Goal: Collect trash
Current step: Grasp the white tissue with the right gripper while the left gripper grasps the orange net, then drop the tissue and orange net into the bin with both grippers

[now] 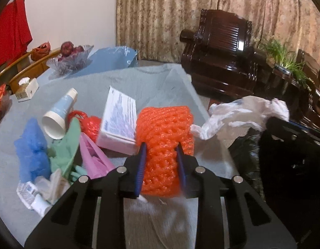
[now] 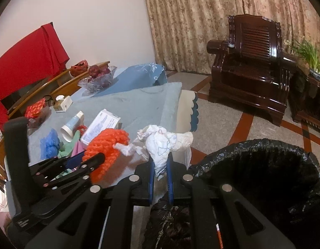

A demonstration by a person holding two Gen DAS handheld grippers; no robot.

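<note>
Orange foam net (image 1: pixel 165 145) is clamped in our left gripper (image 1: pixel 161 155); our right gripper (image 2: pixel 160 166) pinches white crumpled plastic (image 2: pixel 162 145).

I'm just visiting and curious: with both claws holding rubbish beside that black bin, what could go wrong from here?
1. The right gripper pinches only the narrow tail of the crumpled white plastic bag; it might slip out before it is over the black-lined bin.
2. The left gripper holds the orange foam net against the white box, so lifting could drag or nudge it.
3. Both grippers are close together and might bump.
</note>
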